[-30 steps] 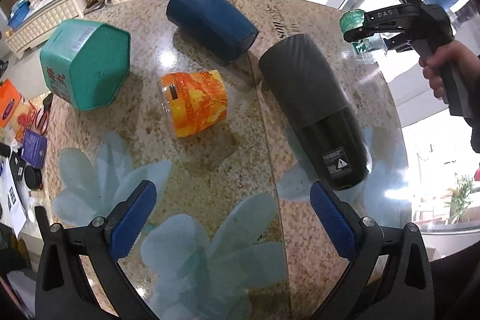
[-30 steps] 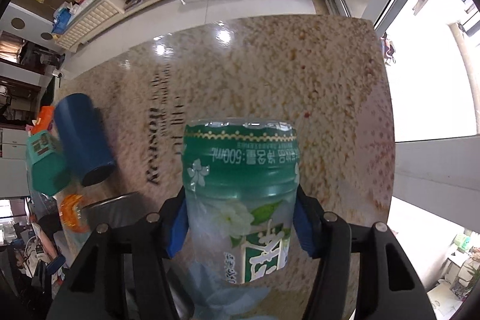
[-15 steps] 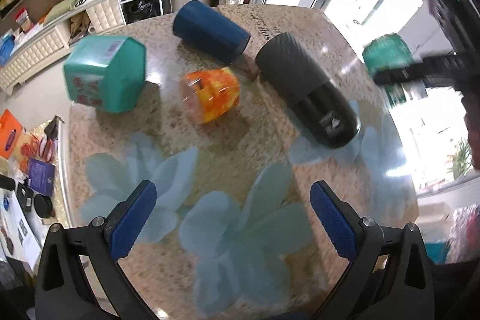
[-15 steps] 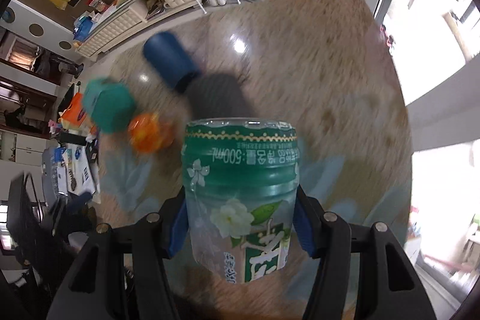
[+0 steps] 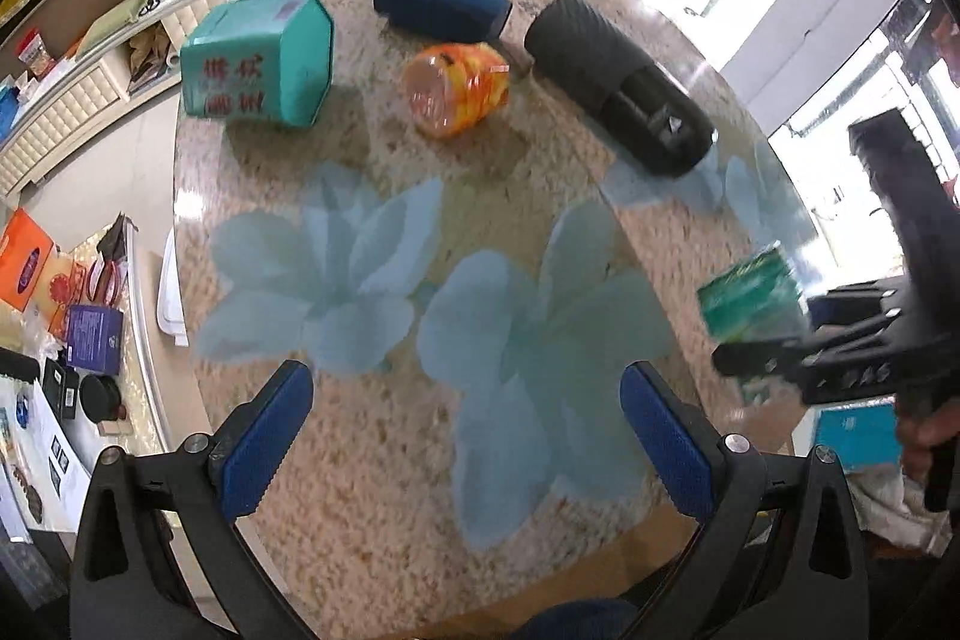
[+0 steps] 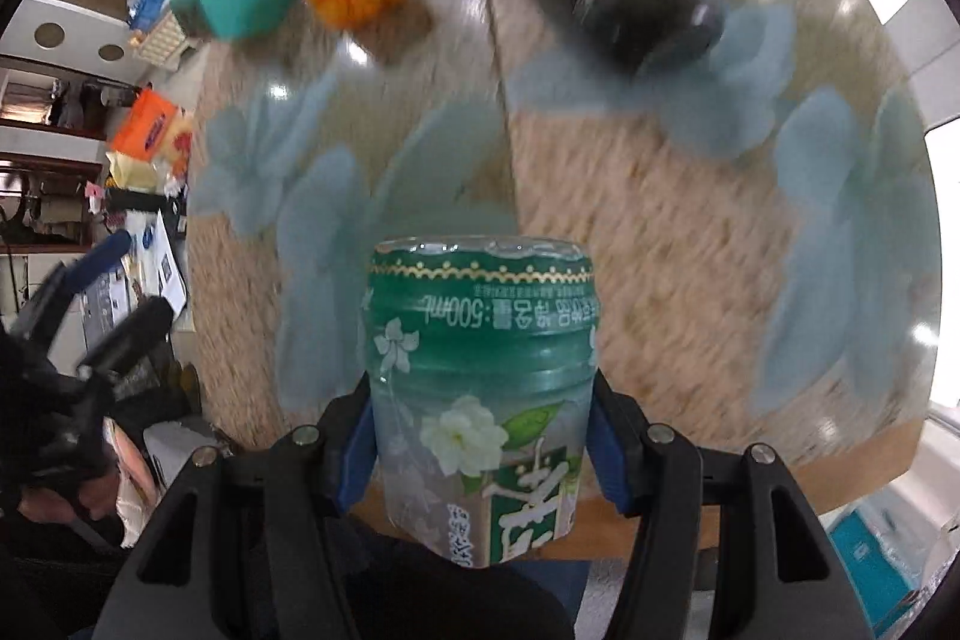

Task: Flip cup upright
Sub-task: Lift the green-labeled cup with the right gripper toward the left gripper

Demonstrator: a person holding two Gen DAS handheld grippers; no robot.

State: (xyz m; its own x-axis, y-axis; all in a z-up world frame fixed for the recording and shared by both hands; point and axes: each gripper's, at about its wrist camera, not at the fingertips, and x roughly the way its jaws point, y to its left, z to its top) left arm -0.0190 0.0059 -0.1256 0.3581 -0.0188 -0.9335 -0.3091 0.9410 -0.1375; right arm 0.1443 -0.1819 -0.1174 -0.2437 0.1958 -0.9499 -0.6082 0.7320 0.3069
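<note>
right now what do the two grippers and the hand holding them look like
Both are matte black plastic frames with triangular cut-outs and silver screws. The left gripper has two fingers faced with ribbed blue pads. The right gripper has the same blue pads; its side shows faint white lettering, too blurred to read. A bare hand grips its handle. No cables visible.

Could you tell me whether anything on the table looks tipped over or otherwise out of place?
Yes. The blue cup, black tumbler, orange jar and teal tin all lie on their sides. The right tongs hold the green bottle with its label reading upside down.
</note>
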